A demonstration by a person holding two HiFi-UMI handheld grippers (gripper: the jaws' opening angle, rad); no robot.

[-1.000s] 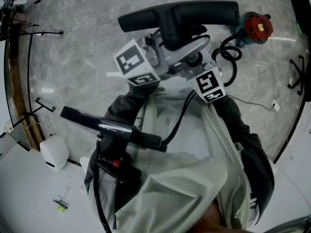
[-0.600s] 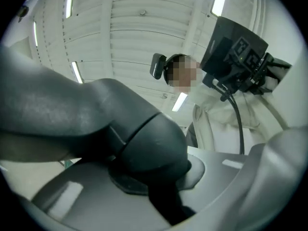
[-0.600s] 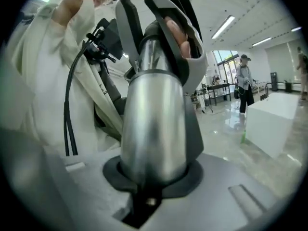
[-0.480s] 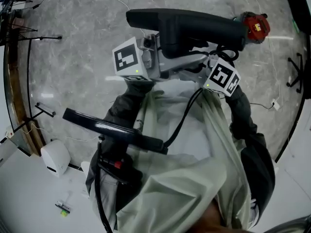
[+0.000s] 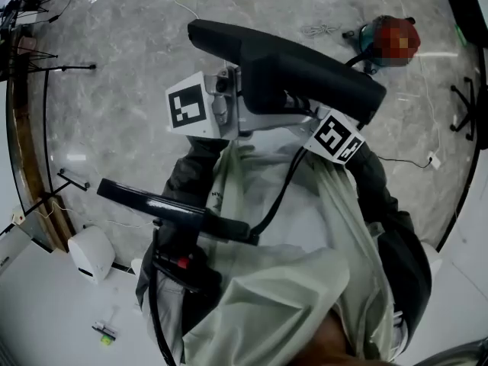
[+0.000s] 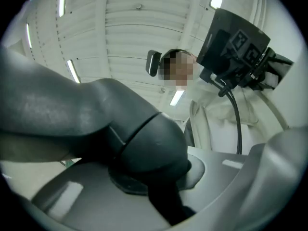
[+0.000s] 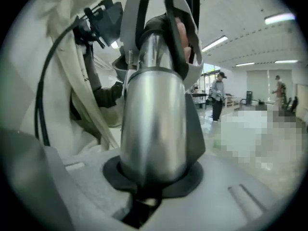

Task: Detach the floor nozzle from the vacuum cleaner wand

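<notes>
Floor (image 5: 114, 97) ahead open; nozzle (image 5: 305, 71) & cable (image 5: 278, 193) block rm near chest.

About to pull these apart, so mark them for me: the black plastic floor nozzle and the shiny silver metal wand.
black plastic floor nozzle (image 5: 305, 71): head view, on the middle of its long flat body.
shiny silver metal wand (image 7: 154, 114): right gripper view, on the front face of the tube.

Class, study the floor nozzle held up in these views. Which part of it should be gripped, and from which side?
Take the floor nozzle by its rounded neck, the narrow part beside the wand, not the broad flat head. Come across the neck from the left, as the left gripper does; its jaws span that width, leaving the wand to the right gripper.
</notes>
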